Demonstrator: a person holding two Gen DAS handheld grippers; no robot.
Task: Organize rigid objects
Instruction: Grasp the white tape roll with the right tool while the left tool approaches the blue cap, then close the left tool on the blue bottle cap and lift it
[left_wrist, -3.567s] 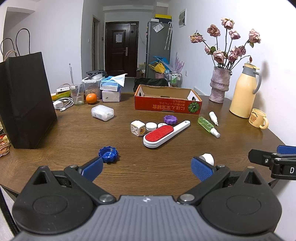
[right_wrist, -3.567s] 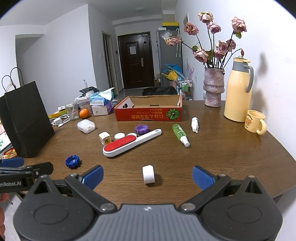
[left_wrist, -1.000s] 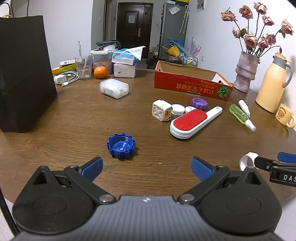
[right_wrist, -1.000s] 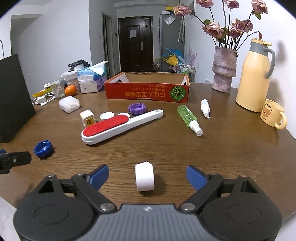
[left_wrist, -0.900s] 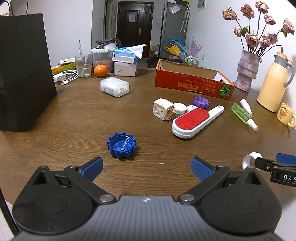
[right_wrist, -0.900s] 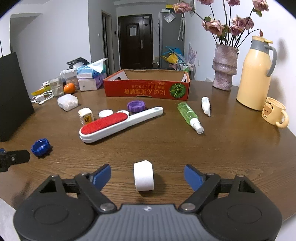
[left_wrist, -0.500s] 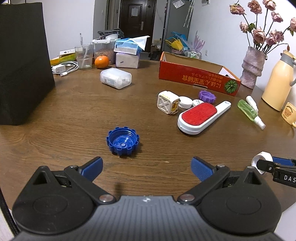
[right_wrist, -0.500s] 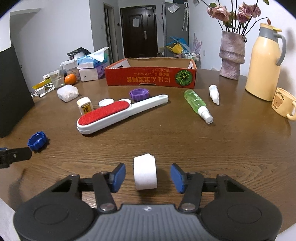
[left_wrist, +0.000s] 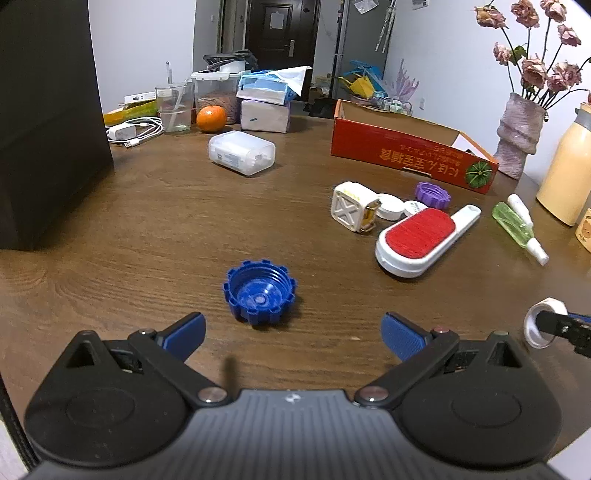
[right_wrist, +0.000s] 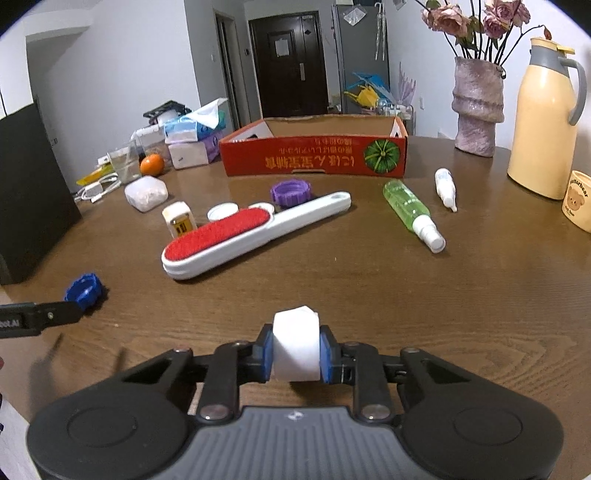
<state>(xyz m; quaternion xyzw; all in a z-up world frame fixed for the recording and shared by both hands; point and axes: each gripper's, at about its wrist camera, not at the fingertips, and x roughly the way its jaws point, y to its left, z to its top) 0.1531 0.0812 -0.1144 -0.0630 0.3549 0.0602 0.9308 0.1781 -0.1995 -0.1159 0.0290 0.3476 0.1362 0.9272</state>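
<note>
Right gripper (right_wrist: 296, 350) clamped on white ring (right_wrist: 295, 345), left gripper (left_wrist: 293, 330) wide open — empty, blue cap (left_wrist: 259, 291) just ahead

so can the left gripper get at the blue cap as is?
Probably yes: the left gripper is open, the blue cap lies just ahead between its fingers, and nothing lies between them.

A black paper bag (left_wrist: 44, 122) is standing at the left edge of the wooden counter (left_wrist: 155, 221). An orange (left_wrist: 211, 118) is sitting beside a clear glass (left_wrist: 174, 107) and a white charger cable (left_wrist: 136, 131). A vase of dried roses (right_wrist: 478, 107) is standing next to a cream thermos (right_wrist: 543, 122), with a bear mug (right_wrist: 578, 201) sitting just beside it.
</note>
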